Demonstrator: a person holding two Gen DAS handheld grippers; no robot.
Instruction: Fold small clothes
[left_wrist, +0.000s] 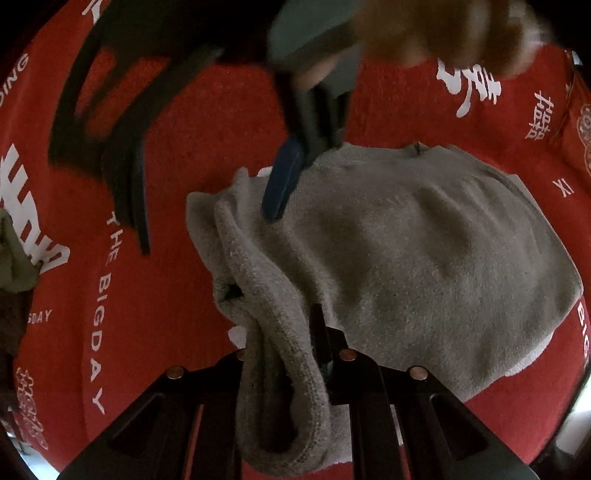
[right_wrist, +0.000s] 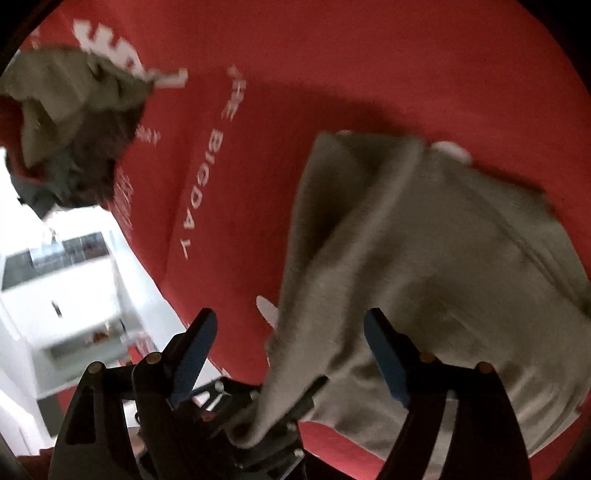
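Pinching a bunched edge of the grey knit garment (left_wrist: 424, 251), our left claw (left_wrist: 321, 354) is clamped tight, the cloth rolled into a thick ridge that runs down between its jaws. Our right claw (right_wrist: 291, 354) stands wide with nothing pressed between its blue pads (right_wrist: 386, 360); in the left wrist view it hovers blurred at the garment's far edge. The garment lies mostly spread on the red printed tablecloth (left_wrist: 192, 122) covering the surface, one side lifted by our grip. We judge it light, soft and limp, likely to sag and slide, so holds belong at hems or corners. A heap of other small clothes (right_wrist: 70, 122) waits well apart.
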